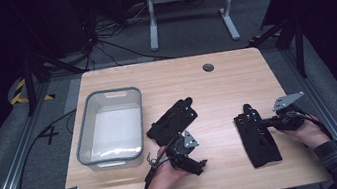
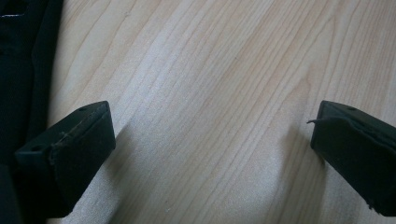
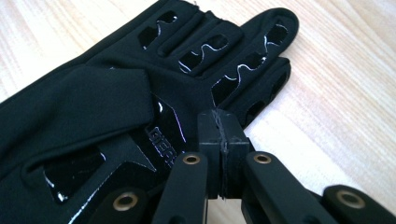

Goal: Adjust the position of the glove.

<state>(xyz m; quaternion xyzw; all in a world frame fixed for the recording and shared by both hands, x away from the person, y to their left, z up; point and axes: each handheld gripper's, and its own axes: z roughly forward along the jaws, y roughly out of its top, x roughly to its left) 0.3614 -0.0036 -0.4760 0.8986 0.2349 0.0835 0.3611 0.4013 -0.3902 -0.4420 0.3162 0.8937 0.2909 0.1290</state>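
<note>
Two black gloves lie flat on the wooden table (image 1: 216, 87). One glove (image 1: 171, 122) sits at the centre, and its edge shows as a dark strip (image 2: 23, 70) at the left of the left gripper view. My left gripper (image 1: 193, 152) (image 2: 212, 130) is just in front of it, wide open over bare wood. The other glove (image 1: 257, 135) (image 3: 116, 102) lies at the right, fingers pointing away. My right gripper (image 1: 263, 122) (image 3: 222, 128) has its jaws shut together, tips at this glove's edge near the finger bases. No fabric shows between them.
A clear plastic bin (image 1: 84, 137) with a grey rim stands at the table's left, close to the centre glove. A round cable hole (image 1: 208, 67) is near the far edge. Bare wood lies between the two gloves and along the back.
</note>
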